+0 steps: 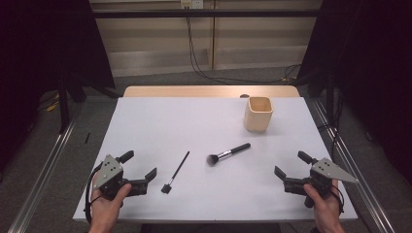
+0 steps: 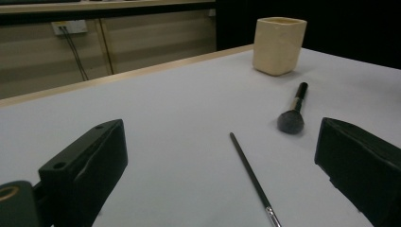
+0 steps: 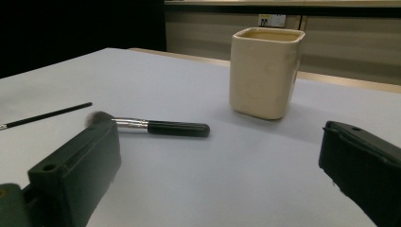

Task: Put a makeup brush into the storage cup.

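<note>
Here both claws rest low at the near edge of the desk (image 1: 160, 111), jaws apart and holding nothing. The left claw (image 1: 142, 171) sits just beside the thin brush (image 1: 177, 171); the right claw (image 1: 291, 167) lies well apart from the powder brush (image 1: 228, 154). The cup (image 1: 258, 114) stands upright farther back. No writing is legible on any of them.

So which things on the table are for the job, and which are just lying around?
For the job:
- thin brush
- fluffy brush
- cream cup
- left tool and right tool, both open and holding nothing

Just lying about:
- cables on the floor behind the table
- wall socket
</note>
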`<action>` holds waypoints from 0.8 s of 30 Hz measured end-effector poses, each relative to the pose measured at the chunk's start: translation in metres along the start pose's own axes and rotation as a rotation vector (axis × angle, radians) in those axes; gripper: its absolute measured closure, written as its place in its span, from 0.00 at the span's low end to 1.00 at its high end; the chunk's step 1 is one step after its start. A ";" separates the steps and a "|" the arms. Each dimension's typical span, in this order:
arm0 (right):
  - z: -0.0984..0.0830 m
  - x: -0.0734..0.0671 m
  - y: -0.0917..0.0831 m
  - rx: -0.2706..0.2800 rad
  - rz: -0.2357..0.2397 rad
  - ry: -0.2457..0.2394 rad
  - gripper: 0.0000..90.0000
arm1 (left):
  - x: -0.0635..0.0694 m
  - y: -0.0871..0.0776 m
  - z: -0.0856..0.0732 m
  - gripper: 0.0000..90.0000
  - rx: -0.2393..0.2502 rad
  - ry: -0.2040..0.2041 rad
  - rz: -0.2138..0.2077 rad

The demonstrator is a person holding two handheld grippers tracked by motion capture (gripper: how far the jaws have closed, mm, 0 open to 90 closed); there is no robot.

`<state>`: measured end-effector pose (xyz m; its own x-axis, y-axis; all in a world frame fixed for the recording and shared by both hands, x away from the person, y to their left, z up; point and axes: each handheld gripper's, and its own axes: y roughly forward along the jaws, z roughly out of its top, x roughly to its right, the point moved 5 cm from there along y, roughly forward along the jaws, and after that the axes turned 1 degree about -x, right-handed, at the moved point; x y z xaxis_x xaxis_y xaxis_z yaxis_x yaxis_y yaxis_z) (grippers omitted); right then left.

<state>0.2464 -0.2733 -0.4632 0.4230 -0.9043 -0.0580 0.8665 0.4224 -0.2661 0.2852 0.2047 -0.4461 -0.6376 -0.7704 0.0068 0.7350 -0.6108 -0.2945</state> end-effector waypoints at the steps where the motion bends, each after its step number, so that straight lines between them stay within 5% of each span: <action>1: 0.000 0.000 0.000 0.000 0.000 0.000 0.00 | 0.000 0.000 0.000 0.03 0.000 0.000 0.000; 24: -0.001 -0.002 0.002 -0.002 0.008 0.006 0.00 | -0.007 0.034 0.022 0.03 0.016 0.007 -0.012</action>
<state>0.2471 -0.2707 -0.4642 0.4286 -0.9011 -0.0658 0.8625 0.4297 -0.2673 0.3199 0.1851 -0.4353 -0.6479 -0.7617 0.0032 0.7310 -0.6229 -0.2788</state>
